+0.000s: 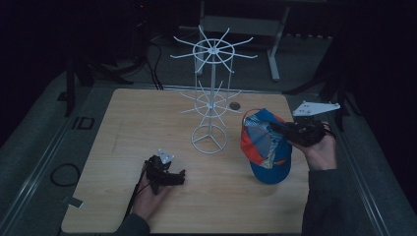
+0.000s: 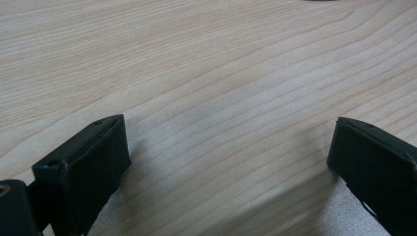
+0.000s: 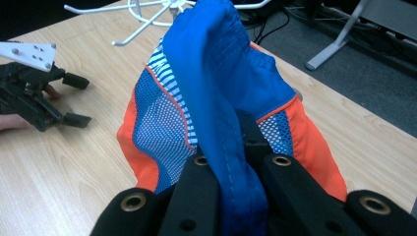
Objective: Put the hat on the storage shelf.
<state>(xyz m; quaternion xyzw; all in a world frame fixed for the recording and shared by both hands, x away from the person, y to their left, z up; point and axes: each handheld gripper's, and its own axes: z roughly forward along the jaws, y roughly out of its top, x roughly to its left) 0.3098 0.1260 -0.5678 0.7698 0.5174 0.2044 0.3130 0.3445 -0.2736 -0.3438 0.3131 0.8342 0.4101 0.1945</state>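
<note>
Right gripper (image 1: 282, 129): clamped on cap (image 1: 265, 152) | rack (image 1: 211, 86) left of cap, near, prongs level | left gripper (image 1: 169, 172): jaws wide, empty, resting on table (image 1: 123, 123)

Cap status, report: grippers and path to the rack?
Right gripper shut on cap. Left gripper open, low over table. White rack left of cap, nothing between.
</note>
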